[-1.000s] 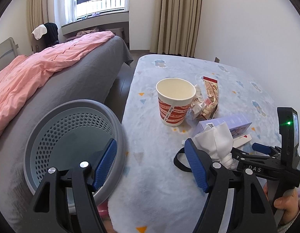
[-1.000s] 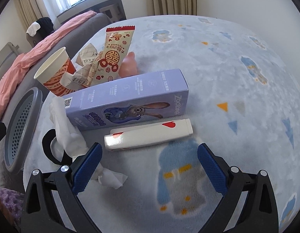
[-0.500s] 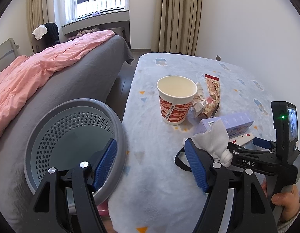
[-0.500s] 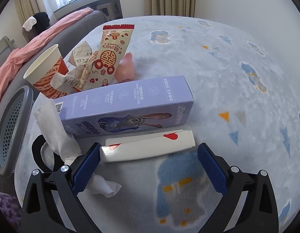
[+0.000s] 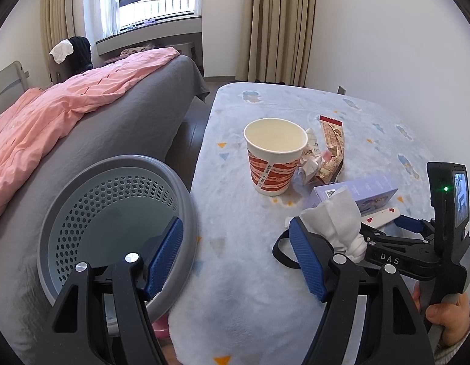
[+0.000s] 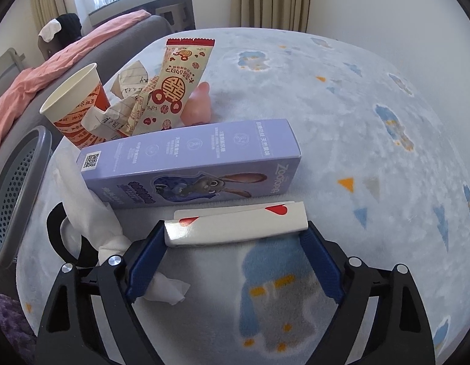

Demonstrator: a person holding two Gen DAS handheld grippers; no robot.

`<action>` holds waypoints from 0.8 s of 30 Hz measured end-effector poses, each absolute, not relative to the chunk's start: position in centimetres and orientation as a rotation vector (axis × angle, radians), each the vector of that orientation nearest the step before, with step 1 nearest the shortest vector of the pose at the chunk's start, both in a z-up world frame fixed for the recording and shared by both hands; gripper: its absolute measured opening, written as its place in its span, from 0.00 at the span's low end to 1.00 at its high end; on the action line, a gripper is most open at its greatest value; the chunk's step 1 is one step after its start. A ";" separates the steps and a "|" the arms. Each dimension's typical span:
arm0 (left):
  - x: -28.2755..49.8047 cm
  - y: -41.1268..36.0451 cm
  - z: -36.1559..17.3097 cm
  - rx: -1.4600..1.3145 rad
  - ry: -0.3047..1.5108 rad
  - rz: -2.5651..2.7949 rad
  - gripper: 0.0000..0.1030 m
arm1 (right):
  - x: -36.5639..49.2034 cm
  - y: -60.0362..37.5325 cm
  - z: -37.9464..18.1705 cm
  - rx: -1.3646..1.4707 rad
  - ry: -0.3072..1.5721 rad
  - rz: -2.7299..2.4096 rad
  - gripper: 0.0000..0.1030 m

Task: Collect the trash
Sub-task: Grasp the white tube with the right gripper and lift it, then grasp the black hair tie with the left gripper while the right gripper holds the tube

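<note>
- Your right gripper points down at the table, and its jaws are closing around the white wrapper with red hearts, which lies between the two blue pads.
- The left pad meets the left end of this wrapper and the right pad stands at its right end; I cannot tell if they already press it, so I do not call it a firm grip.
- Just behind the wrapper lies the purple box with a rabbit picture, on its long side.
- Left of the purple box, a crumpled white tissue lies on a black loop, touching the left finger of the right gripper.
- Behind the purple box stand the paper cup, a crumpled paper, the red and cream snack wrapper and a small pink thing.
- Your left gripper has its jaws released and wide, with nothing between them.
- Its left finger hangs over the grey basket, which stands left of the purple box, against the table edge and beside the bed.
- Your right hand shows at the lower right corner of the left wrist view.
</note>
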State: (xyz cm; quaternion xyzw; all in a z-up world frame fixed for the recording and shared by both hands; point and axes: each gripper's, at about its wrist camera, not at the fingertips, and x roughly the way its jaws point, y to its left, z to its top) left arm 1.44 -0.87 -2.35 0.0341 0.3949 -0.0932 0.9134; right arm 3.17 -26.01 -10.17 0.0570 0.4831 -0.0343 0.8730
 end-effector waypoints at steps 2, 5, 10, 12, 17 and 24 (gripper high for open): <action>1.4 -0.9 -2.3 0.071 0.812 -0.193 0.67 | 2.9 -26.3 -9.9 0.154 1.004 -0.065 0.82; 1.3 -0.9 -2.3 0.068 0.814 -0.196 0.67 | 2.2 -26.9 -9.4 0.192 0.993 -0.069 0.82; 0.8 -1.5 -2.4 0.079 0.814 -0.216 0.67 | 0.6 -27.8 -8.4 0.229 0.969 -0.092 0.82; 0.4 -2.0 -2.5 0.089 0.814 -0.229 0.67 | 0.0 -28.2 -8.0 0.236 0.960 -0.102 0.82; -0.2 -3.4 -3.3 0.114 0.834 -0.273 0.67 | -1.8 -29.1 -7.3 0.255 0.941 -0.121 0.82; -0.3 -5.3 -5.4 0.136 0.910 -0.337 0.67 | -2.7 -30.1 -6.5 0.284 0.912 -0.118 0.82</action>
